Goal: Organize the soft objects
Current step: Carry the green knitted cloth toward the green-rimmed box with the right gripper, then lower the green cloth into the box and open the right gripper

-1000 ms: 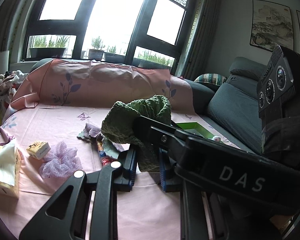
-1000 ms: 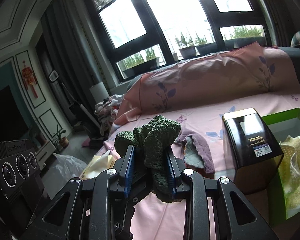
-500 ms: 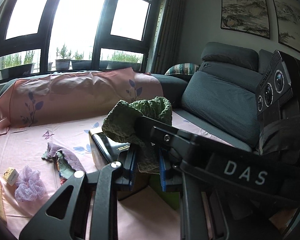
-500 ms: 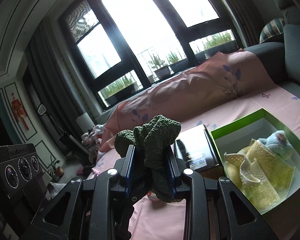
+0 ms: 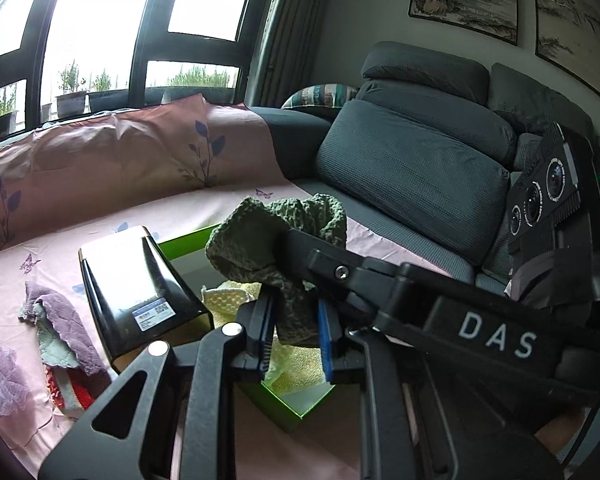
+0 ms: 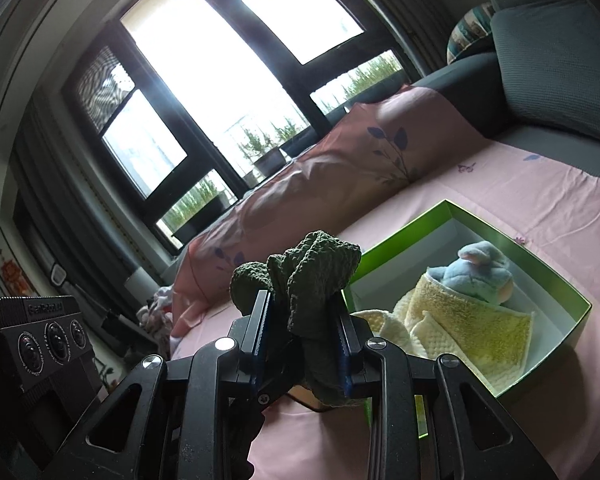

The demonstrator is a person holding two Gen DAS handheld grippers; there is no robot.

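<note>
We find both tongs clamped on one dark green knitted cloth [image 5: 276, 240]: the left tongs [image 5: 294, 338] pinch its lower fold, and the right tongs [image 6: 302, 344] hold another bunch of it, the rest bulging above the pads. The cloth hangs in the air over the near end of the green box [image 6: 556, 276], not yet released.

Inside the box we note a folded yellow towel [image 6: 472, 328] and a pale blue plush toy [image 6: 480, 272] resting on it; these we judge as already sorted.

Outstanding items lie on the pink sheet [image 5: 236, 204] of the sofa, outside the box: a purple cloth [image 5: 66, 320], a red and white knitted piece [image 5: 68, 388] just below it, and a lilac mesh puff [image 5: 0, 392] at the frame's left edge. A black box [image 5: 136, 284] stands against the green box's side.

We judge the task about half done.
</note>
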